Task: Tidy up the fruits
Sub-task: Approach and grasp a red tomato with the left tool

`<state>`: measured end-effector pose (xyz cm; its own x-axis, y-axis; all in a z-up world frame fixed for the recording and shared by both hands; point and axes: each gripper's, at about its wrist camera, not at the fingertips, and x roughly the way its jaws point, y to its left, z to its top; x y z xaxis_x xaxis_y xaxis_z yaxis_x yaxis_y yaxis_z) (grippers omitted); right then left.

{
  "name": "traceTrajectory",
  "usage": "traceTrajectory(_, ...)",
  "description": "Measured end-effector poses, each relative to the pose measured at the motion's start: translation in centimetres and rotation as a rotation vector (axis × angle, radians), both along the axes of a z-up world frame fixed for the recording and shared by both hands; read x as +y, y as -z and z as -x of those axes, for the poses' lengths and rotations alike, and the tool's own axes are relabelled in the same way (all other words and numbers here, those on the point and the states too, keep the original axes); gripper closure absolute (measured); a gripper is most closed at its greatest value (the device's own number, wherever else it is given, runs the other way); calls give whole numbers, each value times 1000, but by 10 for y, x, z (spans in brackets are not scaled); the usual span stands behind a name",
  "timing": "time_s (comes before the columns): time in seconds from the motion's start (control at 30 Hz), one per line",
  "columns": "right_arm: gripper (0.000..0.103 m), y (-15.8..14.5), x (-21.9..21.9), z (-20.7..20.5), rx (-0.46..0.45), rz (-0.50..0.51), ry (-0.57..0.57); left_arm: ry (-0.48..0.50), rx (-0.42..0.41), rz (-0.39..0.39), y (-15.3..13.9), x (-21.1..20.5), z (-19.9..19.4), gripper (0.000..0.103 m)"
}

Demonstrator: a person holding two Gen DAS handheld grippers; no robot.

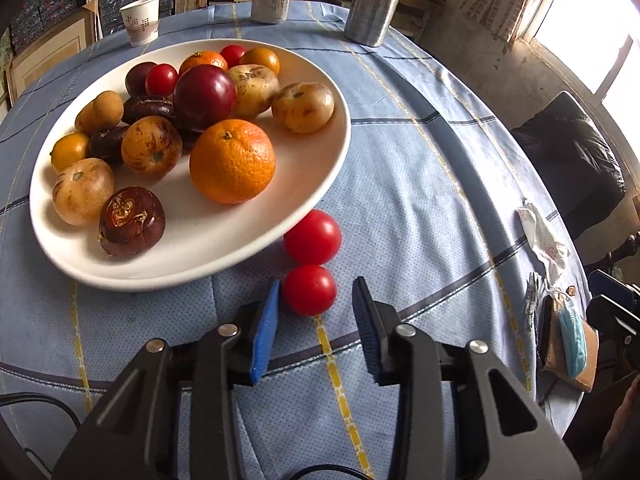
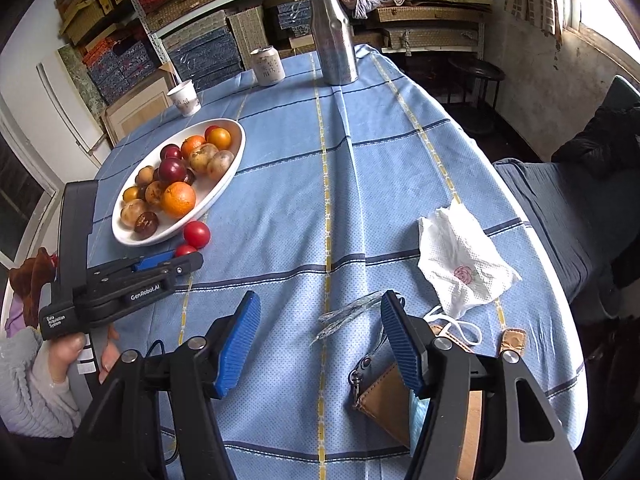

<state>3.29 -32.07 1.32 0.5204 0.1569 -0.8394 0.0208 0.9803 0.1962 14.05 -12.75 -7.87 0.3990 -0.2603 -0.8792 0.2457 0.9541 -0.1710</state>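
At the bottom of the left wrist view, the left tongs point(image 1: 316, 300) stand spread around a small round red tomato point(image 1: 309, 289) on the blue checked tabletop point(image 1: 420, 184); one blue pad touches it. The right tongs point(image 2: 320, 320) gape empty. Beyond, upper left, sits the white oval fruit plate point(image 1: 316, 152).

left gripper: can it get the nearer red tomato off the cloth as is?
Probably yes. The left gripper already straddles the nearer red tomato, one pad touching, the other with a gap. The plate rim and the second tomato sit just behind, but nothing blocks the fingers.
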Motion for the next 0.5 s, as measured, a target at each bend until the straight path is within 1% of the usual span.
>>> traceTrajectory(0.13,40,1,-1,-2,5,-3,3,1,-2,4,2,0,-1,69)
traceTrajectory(0.2,40,2,-1,-3,8,-5,4,7,-4,7,2,0,-2,78)
traceTrajectory(0.4,40,2,3,-8,9,-10,-9,21,-13,11,0,0,1,78)
traceTrajectory(0.5,39,3,10,-13,11,-15,-28,23,-35,4,-8,3,6,78)
